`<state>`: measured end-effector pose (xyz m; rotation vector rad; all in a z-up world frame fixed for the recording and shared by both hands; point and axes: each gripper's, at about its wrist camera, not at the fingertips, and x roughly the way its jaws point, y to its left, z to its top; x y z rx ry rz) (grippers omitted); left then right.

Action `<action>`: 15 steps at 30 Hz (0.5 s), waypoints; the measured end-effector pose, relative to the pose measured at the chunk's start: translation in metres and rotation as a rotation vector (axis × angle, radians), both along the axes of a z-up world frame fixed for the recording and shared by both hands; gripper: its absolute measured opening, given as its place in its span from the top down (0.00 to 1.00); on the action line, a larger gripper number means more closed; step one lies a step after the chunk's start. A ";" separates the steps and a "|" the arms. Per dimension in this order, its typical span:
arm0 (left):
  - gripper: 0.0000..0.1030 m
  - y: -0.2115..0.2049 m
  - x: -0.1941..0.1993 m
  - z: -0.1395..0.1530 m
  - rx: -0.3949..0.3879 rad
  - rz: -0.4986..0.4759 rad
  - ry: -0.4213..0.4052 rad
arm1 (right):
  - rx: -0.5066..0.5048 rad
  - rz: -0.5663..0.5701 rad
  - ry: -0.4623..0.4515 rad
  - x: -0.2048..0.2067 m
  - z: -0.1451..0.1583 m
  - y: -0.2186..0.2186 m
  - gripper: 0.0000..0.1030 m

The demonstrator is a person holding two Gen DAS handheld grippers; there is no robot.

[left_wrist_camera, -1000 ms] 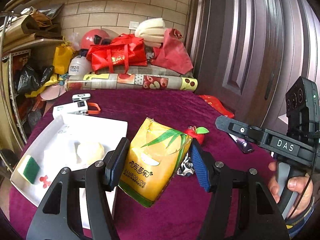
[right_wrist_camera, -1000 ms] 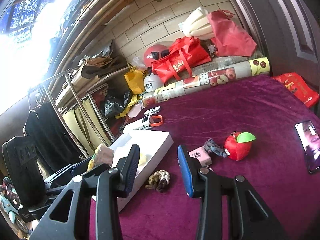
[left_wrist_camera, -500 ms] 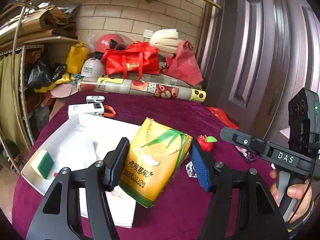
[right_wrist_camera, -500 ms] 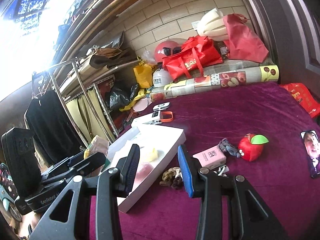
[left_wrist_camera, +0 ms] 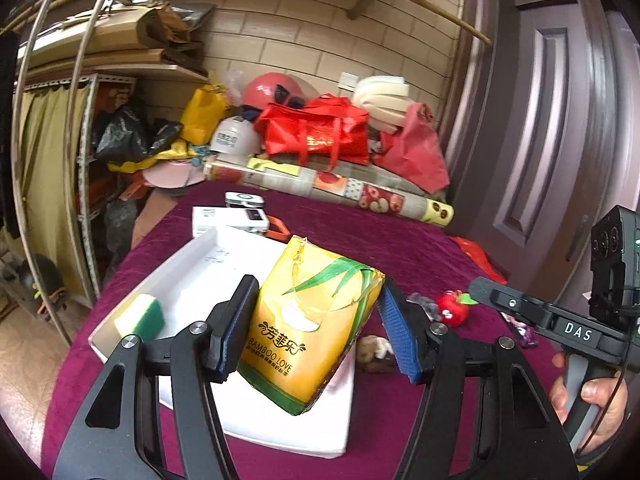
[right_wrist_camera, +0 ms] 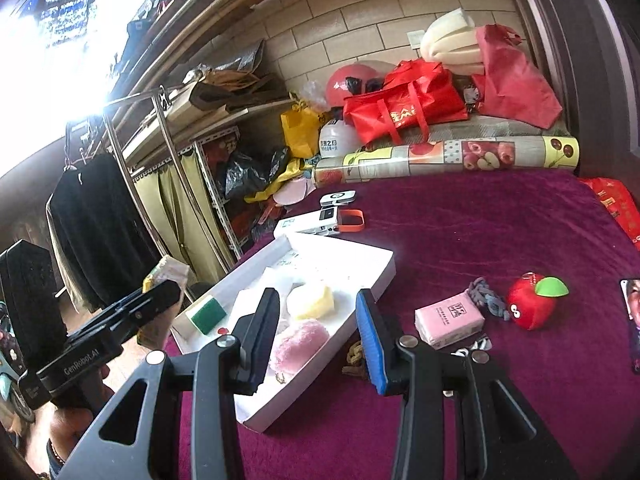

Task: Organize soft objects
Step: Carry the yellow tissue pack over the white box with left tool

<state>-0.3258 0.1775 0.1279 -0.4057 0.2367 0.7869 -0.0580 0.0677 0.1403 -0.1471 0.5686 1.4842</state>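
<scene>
Fingers (left_wrist_camera: 236,324) of the left gripper (left_wrist_camera: 316,328) clamp a "BAMBOO LOVE" tissue pack (left_wrist_camera: 308,328)

Left hand-held gripper (left_wrist_camera: 316,330): matte black triangulated frames with cut-out windows, silver round screws at the joints, blue ribbed pads (left_wrist_camera: 394,338) on the inner faces; white "GenRobot.AI" lettering on its side bar.

Right hand-held gripper (right_wrist_camera: 316,334): same black build, silver screws, blue pad; white "DAS" lettering on its bar, grey pistol handle, black camera block with a green light above that bar.
</scene>
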 end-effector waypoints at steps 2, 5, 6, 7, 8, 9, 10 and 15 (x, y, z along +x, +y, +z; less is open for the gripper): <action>0.40 0.004 -0.005 -0.002 -0.002 0.013 0.003 | -0.008 0.003 -0.008 -0.002 -0.001 0.006 0.62; 0.40 0.012 -0.009 -0.004 -0.003 0.031 0.012 | -0.019 0.010 -0.015 -0.004 -0.002 0.015 0.62; 0.40 0.014 -0.008 -0.005 -0.001 0.036 0.019 | -0.022 0.013 -0.020 -0.006 -0.002 0.018 0.62; 0.40 0.018 -0.008 -0.005 0.002 0.043 0.026 | -0.026 0.016 -0.027 -0.007 -0.002 0.022 0.62; 0.40 0.022 -0.007 -0.004 0.006 0.049 0.035 | -0.028 0.018 -0.030 -0.008 -0.002 0.025 0.62; 0.40 0.025 -0.006 -0.004 0.008 0.052 0.041 | -0.031 0.020 -0.037 -0.009 -0.002 0.029 0.62; 0.40 0.030 -0.005 -0.004 0.013 0.060 0.054 | -0.033 0.023 -0.043 -0.009 -0.001 0.033 0.62; 0.40 0.062 0.009 0.004 0.026 0.092 0.108 | -0.034 0.040 -0.019 -0.005 0.001 0.057 0.62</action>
